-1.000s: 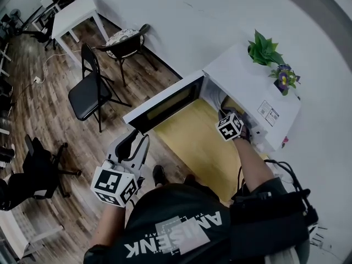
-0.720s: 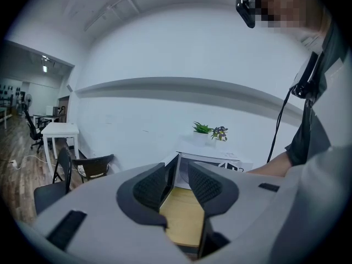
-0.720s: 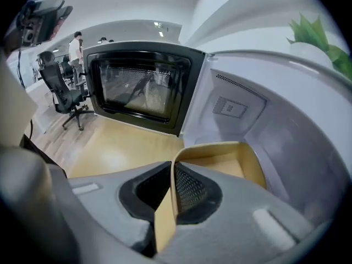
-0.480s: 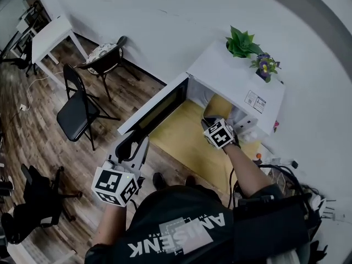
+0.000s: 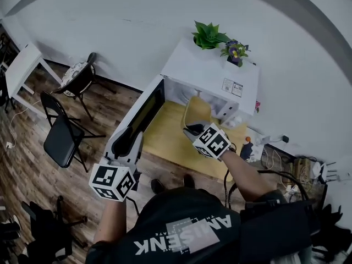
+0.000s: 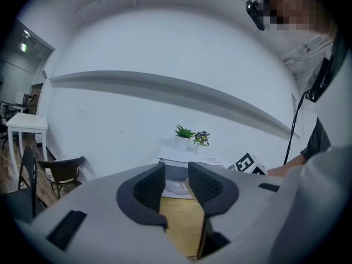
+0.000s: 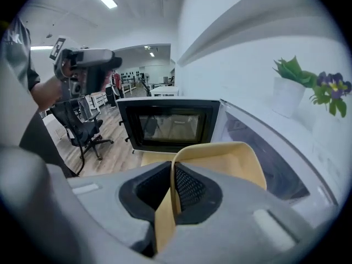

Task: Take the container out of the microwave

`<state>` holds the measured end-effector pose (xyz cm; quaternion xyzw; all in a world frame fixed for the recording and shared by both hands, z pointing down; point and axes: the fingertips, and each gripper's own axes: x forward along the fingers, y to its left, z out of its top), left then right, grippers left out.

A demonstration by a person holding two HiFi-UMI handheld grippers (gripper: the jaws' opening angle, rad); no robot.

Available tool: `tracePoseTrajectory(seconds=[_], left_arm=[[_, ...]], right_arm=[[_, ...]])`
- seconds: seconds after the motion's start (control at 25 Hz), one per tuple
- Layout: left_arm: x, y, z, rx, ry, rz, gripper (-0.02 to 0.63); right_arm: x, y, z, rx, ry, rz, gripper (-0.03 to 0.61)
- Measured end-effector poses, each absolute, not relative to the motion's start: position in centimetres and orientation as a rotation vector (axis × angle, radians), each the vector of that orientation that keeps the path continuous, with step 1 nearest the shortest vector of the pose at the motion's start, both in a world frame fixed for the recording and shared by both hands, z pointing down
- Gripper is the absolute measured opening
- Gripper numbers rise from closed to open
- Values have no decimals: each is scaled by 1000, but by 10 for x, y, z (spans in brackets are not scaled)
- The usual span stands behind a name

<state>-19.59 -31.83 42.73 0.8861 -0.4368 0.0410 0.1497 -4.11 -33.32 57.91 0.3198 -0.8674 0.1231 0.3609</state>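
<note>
The white microwave stands on a yellow table with its door swung wide open. My right gripper is shut on the rim of the yellow container and holds it in the air just outside the oven's mouth. In the right gripper view the container's thin wall is pinched between the pads of that gripper, with the open door behind. My left gripper hovers beside the door, open and empty.
A green plant and a flower pot sit on top of the microwave. A black folding chair, a cushioned chair and a white table stand on the wooden floor at left. Cables lie at right.
My right gripper has drawn the yellow container out of the microwave's cavity, up and back toward me. The left gripper has shifted slightly beside the door, and the head view has swung.
</note>
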Motion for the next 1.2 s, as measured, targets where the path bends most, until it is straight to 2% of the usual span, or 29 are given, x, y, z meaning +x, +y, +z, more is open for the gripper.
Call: tracePoseTrajectory(seconds=[0.4,0.8,1.08,1.2], left_arm=[[-164,-341,414,2655,-1066,51,130],[-129,-347,391,2736,-995,43,130],[-115,-347,368,2778,-1011,24,130],[-111,-343,365,2788,-1015,22,110]], right_arm=[[-35,-293,496,918,-2272,213,23],[11,-287,411,1134,-2290,69,23],[32,-286,378,1204,-2303,-12,23],[35,-284,374,1211,-2297,-37,23]])
